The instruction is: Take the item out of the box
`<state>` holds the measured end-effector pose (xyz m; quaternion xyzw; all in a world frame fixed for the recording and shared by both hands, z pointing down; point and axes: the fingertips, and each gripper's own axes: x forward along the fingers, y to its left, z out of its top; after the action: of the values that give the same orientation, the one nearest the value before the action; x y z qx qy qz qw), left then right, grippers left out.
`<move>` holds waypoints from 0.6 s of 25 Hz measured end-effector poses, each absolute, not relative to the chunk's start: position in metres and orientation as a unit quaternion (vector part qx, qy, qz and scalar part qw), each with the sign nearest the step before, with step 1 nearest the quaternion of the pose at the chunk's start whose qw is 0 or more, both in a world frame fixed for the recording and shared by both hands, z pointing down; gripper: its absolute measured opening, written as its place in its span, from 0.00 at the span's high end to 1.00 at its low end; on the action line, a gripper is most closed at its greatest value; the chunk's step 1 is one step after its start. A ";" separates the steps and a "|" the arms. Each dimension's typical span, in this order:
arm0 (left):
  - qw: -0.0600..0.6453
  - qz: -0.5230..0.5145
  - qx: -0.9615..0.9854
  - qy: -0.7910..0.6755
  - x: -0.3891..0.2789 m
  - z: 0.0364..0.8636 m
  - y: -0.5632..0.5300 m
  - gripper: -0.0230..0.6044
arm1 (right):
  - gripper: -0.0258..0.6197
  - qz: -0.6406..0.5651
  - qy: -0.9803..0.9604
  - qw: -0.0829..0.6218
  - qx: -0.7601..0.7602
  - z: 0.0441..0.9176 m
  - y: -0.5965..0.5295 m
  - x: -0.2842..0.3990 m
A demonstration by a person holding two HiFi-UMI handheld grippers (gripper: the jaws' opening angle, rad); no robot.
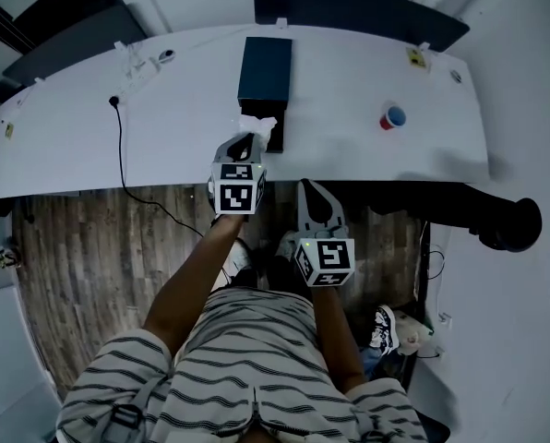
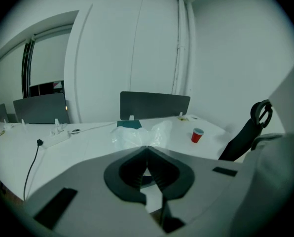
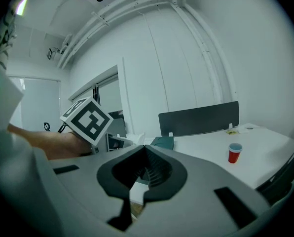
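A dark teal box (image 1: 265, 65) lies lengthwise on the white table (image 1: 183, 127), its near end open. Just in front of that end, my left gripper (image 1: 248, 137) is shut on a crinkled white plastic-wrapped item (image 1: 256, 124). In the left gripper view the plastic-wrapped item (image 2: 138, 135) bunches up right at the meeting jaw tips of my left gripper (image 2: 146, 146), with the box (image 2: 128, 125) behind it. My right gripper (image 1: 309, 188) hangs below the table's front edge, apart from the box. In its own view my right gripper (image 3: 144, 146) is shut on nothing.
A red cup (image 1: 392, 117) stands on the right part of the table. A black cable (image 1: 121, 150) and a white power strip (image 1: 138, 65) lie at the left. A dark divider panel (image 1: 358, 7) lines the far edge. A black chair (image 1: 501, 221) sits at the right.
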<state>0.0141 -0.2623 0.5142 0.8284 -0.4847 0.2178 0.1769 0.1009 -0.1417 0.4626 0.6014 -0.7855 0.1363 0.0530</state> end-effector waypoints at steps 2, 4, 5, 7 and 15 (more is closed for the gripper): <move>0.169 0.205 0.833 -0.485 0.013 0.502 -0.258 0.92 | 0.93 0.129 -0.786 0.050 0.603 0.457 -0.142 0.101; 0.162 0.188 0.838 -0.486 0.013 0.491 -0.253 0.92 | 0.93 0.124 -0.786 0.047 0.604 0.451 -0.142 0.102; 0.159 0.179 0.840 -0.486 0.012 0.485 -0.251 0.92 | 0.93 0.122 -0.786 0.044 0.604 0.449 -0.142 0.102; 0.156 0.169 0.843 -0.486 0.010 0.478 -0.244 0.92 | 0.93 0.119 -0.786 0.039 0.606 0.444 -0.141 0.102; 0.136 0.143 0.855 -0.480 0.008 0.455 -0.229 0.92 | 0.93 0.101 -0.784 0.031 0.612 0.427 -0.143 0.104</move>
<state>0.0076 -0.2292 0.4547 0.8550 -0.4797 0.1427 0.1362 0.1041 -0.1426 0.4268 0.6117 -0.7840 0.1006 0.0313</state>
